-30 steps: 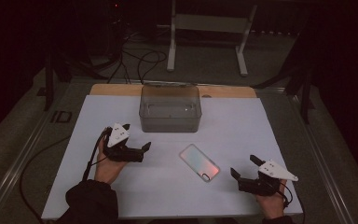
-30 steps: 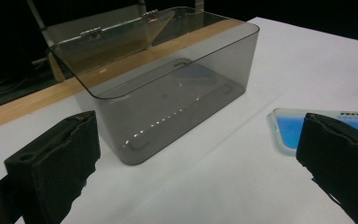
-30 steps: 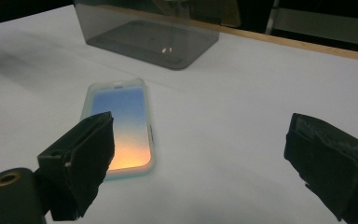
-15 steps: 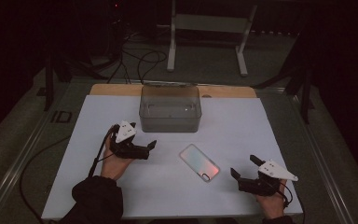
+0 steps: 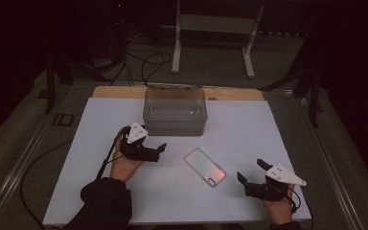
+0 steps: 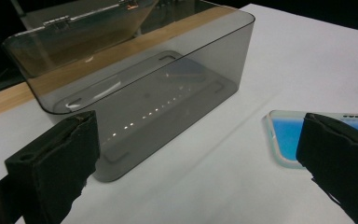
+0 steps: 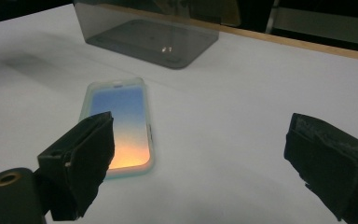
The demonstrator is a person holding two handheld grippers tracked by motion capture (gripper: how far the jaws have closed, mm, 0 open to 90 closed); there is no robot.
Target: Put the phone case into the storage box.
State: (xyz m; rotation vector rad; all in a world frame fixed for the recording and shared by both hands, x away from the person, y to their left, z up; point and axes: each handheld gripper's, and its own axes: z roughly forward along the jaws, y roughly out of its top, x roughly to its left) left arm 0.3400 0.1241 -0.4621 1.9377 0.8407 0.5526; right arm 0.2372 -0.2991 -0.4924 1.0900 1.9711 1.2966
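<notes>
With both grippers' fingers apart, I judge the phone thin, stiff, slippery: I'd pinch its long edges off the bench.

The left claw has edged rightward toward the phone, jaws apart.

From above, my table is the one lit patch in a dim room, its surroundings sinking into near black with a reddish tint. A row of small highlights glints on the smoky box, and the phone glows blue to orange. My jaws, close to the lenses, look soft and grainy.
</notes>
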